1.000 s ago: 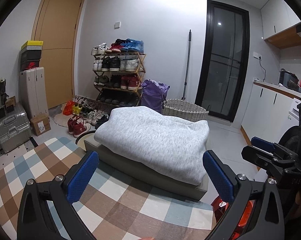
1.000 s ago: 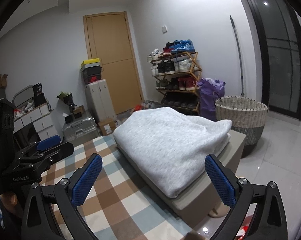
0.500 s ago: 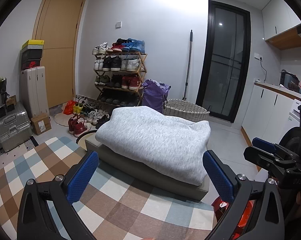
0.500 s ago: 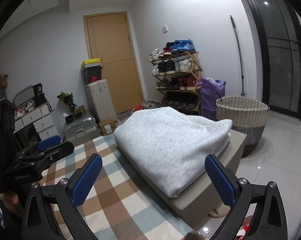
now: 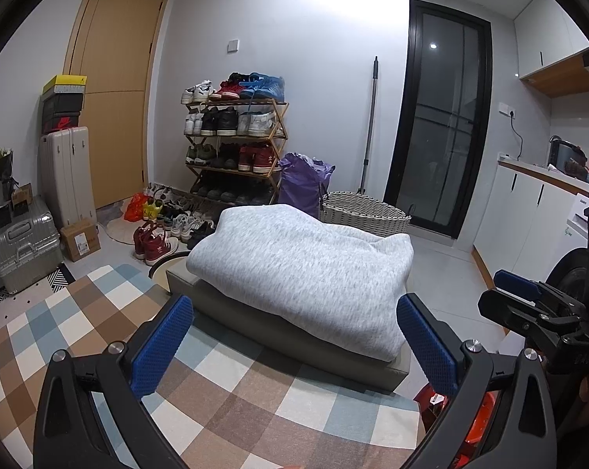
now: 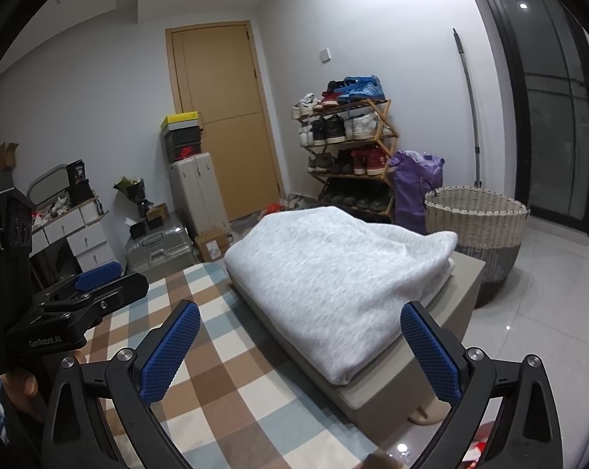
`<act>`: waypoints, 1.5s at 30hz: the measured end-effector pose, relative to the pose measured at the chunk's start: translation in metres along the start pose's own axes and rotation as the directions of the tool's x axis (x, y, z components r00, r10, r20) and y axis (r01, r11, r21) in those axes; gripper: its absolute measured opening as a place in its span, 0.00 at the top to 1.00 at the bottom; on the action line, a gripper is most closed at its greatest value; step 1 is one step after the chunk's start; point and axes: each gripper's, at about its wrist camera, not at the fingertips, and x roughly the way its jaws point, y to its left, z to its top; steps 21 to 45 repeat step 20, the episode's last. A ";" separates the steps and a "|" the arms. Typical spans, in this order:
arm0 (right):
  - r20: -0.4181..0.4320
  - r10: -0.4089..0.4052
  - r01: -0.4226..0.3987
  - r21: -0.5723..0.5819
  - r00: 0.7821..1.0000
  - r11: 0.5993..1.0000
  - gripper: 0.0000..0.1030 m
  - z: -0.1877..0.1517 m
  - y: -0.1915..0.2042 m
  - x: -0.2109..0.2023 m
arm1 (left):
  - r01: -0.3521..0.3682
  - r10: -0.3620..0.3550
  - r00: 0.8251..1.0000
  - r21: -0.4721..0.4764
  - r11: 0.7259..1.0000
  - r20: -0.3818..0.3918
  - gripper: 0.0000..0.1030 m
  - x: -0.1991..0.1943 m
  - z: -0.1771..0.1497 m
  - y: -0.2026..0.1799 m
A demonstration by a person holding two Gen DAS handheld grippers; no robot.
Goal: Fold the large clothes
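- Left gripper [image 5: 294,342] and right gripper [image 6: 300,346]: jaws spread wide, empty, short of the bench, above checked cloth [image 5: 224,402].
- Folded grey garment [image 5: 306,269]: resting on grey bench [image 5: 333,351].
- Risk: snagging one layer, undoing fold.
- Beyond bench: wicker basket [image 6: 476,215], contents hidden; purple bag [image 5: 300,187], stuffed full.

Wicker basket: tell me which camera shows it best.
The right wrist view. There the wicker basket stands clear of the folded grey garment, with rim, woven wall and grey base all visible. The left wrist view shows only its rim and upper wall behind the garment.
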 end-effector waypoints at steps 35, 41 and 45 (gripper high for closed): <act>-0.021 0.009 -0.009 -0.001 1.000 1.000 0.00 -0.003 -0.003 0.008 | 0.017 -0.017 1.000 0.002 1.000 -0.015 0.01 0.002 -0.001 0.000; -0.021 0.009 -0.009 -0.001 1.000 1.000 0.00 -0.003 -0.003 0.008 | 0.017 -0.017 1.000 0.002 1.000 -0.015 0.01 0.002 -0.001 0.000; -0.021 0.009 -0.009 -0.001 1.000 1.000 0.00 -0.003 -0.003 0.008 | 0.017 -0.017 1.000 0.002 1.000 -0.015 0.01 0.002 -0.001 0.000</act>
